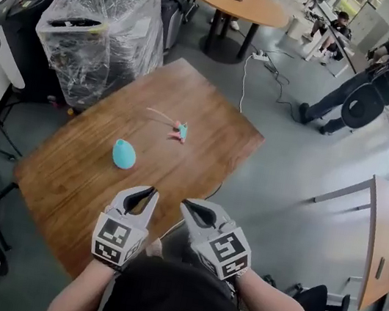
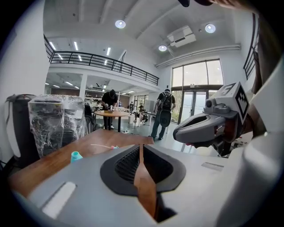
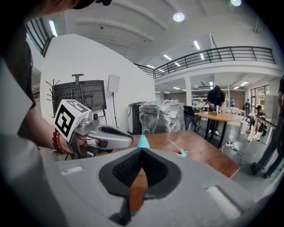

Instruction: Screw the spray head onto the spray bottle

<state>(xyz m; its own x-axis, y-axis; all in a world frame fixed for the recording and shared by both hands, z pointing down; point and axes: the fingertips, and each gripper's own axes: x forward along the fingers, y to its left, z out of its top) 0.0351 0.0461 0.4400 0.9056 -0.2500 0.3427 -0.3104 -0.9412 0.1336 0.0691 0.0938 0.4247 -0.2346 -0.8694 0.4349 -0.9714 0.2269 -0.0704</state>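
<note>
A teal spray bottle [image 1: 124, 154] stands without its head on the wooden table [image 1: 84, 191], left of the middle. The spray head [image 1: 182, 130], teal and pink with a thin tube, lies farther back near the table's centre. Both grippers hover side by side over the near table edge, well short of the two objects. My left gripper [image 1: 149, 192] is shut with nothing between its jaws, and my right gripper [image 1: 187, 206] is shut and empty too. In the left gripper view the bottle [image 2: 76, 155] and spray head [image 2: 114, 146] lie ahead. The right gripper view shows the bottle [image 3: 143, 142] and the spray head [image 3: 182, 153].
A plastic-wrapped machine [image 1: 101, 30] stands beyond the table's far left corner. A round table [image 1: 240, 3] and people [image 1: 371, 85] are at the back. Another table [image 1: 385, 237] stands at the right, and a black chair [image 1: 318, 299] is near my right side.
</note>
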